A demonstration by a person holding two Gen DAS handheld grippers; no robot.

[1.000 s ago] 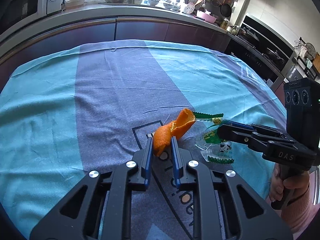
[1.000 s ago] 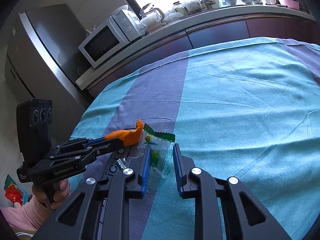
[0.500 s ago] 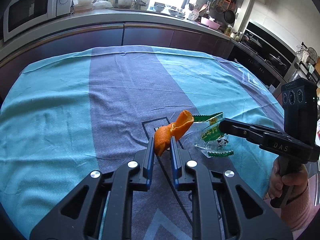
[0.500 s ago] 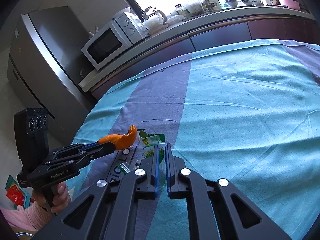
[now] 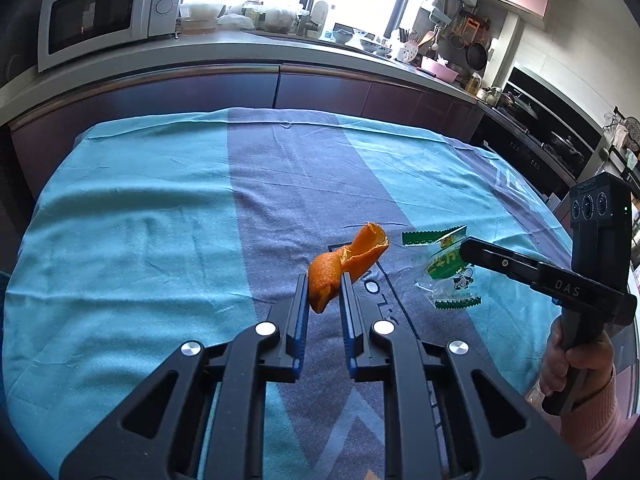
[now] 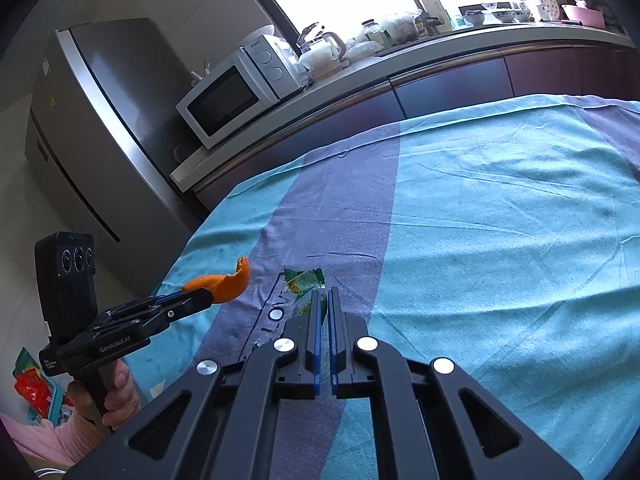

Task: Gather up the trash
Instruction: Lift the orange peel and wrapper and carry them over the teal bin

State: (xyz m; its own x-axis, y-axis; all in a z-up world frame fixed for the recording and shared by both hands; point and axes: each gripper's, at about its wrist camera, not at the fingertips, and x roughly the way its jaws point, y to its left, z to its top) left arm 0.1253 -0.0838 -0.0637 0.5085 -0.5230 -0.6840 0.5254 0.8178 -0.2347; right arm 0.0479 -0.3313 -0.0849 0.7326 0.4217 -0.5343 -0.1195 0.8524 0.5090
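Left gripper is clamped on the light, limp peel above the cloth, while right gripper seems pinched on the thin, slippery wrapper, best held mid-sheet

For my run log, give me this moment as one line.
left gripper: shut on orange peel, lifted | right gripper: shut on green wrapper | tablecloth

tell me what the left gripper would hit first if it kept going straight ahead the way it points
Likely nothing close: the left gripper, shut on the orange peel, points across bare tablecloth toward the far cabinets. The wrapper lies off to its right. Depth is uncertain.
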